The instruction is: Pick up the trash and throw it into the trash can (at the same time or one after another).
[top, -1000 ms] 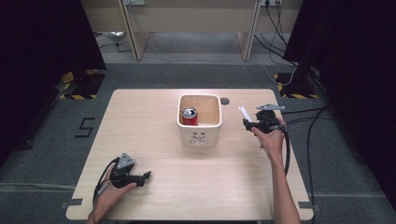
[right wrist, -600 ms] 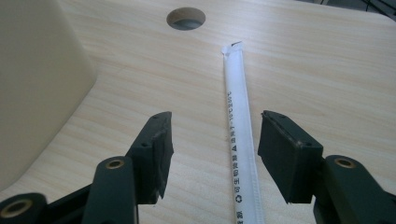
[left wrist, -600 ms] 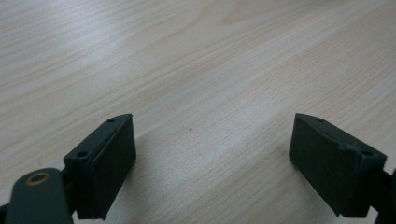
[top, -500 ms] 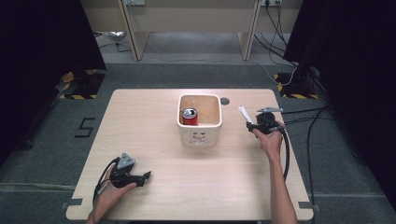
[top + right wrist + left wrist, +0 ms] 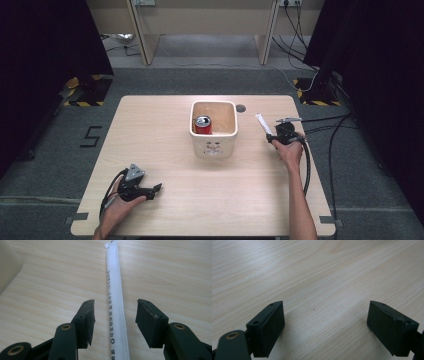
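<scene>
Right claw (image 5: 113,322) sits low over the desk (image 5: 165,125), to the right of the white bin (image 5: 214,145). Its jaws have just been closing and straddle a paper-wrapped straw (image 5: 114,290) lying flat, pads not yet touching it. Left claw (image 5: 325,325), spread wide with nothing between, rests near the bin's front-left. A red can (image 5: 202,124) stands inside the bin.

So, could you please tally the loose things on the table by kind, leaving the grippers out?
White square tub: 1
Red drink can, standing inside the tub: 1
Paper-wrapped straw, lying flat on the table between the open jaws of the right gripper: 1
Total: 3
</scene>
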A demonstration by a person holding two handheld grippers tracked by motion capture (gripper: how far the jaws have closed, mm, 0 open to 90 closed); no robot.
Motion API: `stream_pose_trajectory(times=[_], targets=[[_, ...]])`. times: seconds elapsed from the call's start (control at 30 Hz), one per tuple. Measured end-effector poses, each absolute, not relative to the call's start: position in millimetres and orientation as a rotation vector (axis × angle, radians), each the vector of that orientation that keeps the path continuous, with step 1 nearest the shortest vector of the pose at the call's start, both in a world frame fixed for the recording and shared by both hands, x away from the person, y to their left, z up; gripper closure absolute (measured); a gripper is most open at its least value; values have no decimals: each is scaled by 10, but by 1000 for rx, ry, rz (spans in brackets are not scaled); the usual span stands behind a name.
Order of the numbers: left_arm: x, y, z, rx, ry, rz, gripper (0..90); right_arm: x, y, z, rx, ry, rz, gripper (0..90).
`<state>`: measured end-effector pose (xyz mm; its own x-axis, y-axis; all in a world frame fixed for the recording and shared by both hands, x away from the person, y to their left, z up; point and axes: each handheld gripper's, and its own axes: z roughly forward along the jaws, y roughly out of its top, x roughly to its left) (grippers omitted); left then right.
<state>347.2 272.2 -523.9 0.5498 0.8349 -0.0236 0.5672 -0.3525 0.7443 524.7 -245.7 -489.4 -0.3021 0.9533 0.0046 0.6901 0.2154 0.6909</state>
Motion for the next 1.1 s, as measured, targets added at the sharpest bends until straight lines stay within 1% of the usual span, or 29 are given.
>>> stream_pose_trajectory(times=[0.43,0.47,0.53,0.6,0.7,0.73,0.77,0.87,1.03,1.1], targets=[[3472,2722,-5239,2062,1125,473,140,5291,-2502,-5009,1563,2072,814,546],[3472,2722,-5239,2062,1126,473,140,5283,-2506,-5013,1566,2068,830,568],[3472,2722,-5239,2061,1126,473,140,5280,-2509,-5013,1563,2070,828,581],[3472,2722,-5239,2061,1126,473,140,5265,-2524,-5020,1557,2059,832,648],[3472,2722,-5239,2061,1126,474,140,5249,-2540,-5024,1549,2057,838,722],[3472,2721,-5239,2061,1126,473,140,5249,-2540,-5024,1549,2057,838,722],[3472,2722,-5239,2062,1126,473,140,5231,-2558,-5039,1569,2038,874,765],[3472,2722,-5239,2063,1125,474,140,5215,-2587,-5043,1590,2041,922,788],[3472,2722,-5239,2063,1125,474,140,5194,-2617,-5003,1584,2026,963,793],[3473,2722,-5239,2063,1125,473,140,5165,-2610,-4904,1550,2014,998,793]])
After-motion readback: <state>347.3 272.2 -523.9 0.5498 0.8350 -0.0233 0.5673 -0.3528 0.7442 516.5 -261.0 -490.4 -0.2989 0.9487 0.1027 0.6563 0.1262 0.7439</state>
